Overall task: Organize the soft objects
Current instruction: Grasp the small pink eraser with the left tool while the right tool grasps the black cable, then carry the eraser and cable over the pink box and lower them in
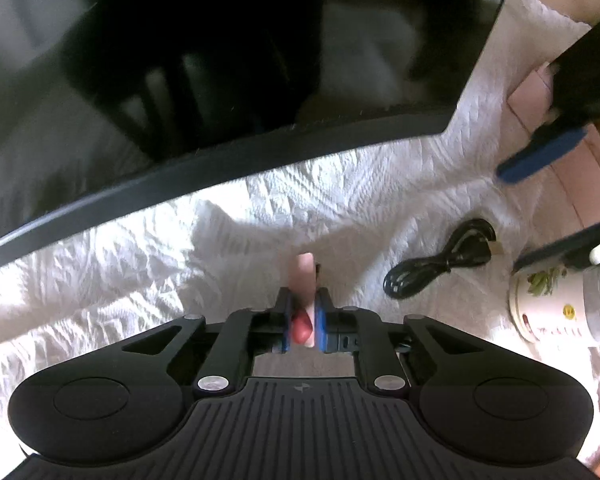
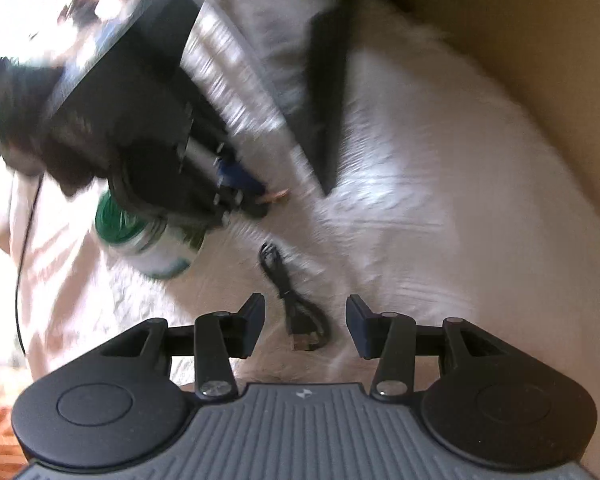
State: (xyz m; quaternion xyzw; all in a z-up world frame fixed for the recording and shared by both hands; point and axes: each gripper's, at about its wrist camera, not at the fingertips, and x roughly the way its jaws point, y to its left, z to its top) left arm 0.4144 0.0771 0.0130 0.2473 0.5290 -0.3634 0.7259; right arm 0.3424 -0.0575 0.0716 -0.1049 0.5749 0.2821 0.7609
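My left gripper [image 1: 304, 295] points down at a white quilted cover [image 1: 160, 264] and is shut on a slim pink soft piece with a red end [image 1: 303, 276]. The piece stands upright between the blue pads. Just beyond it runs the rim of a big dark bin [image 1: 260, 148]. In the right wrist view, my right gripper [image 2: 305, 302] hangs open over a coiled black cable [image 2: 296, 304]; its plug lies between the fingers, untouched. The left gripper [image 2: 256, 196] shows there blurred, with the pink piece's tip [image 2: 278, 196] sticking out. One blue-padded finger [image 1: 540, 156] of the right gripper shows at the right.
The black cable [image 1: 440, 264] lies right of the left gripper. A white jar [image 1: 548, 304] with a green lid [image 2: 112, 216] lies on its side near it. The dark bin's corner [image 2: 324, 112] stands ahead, with a brown wall [image 2: 520, 60] to the right.
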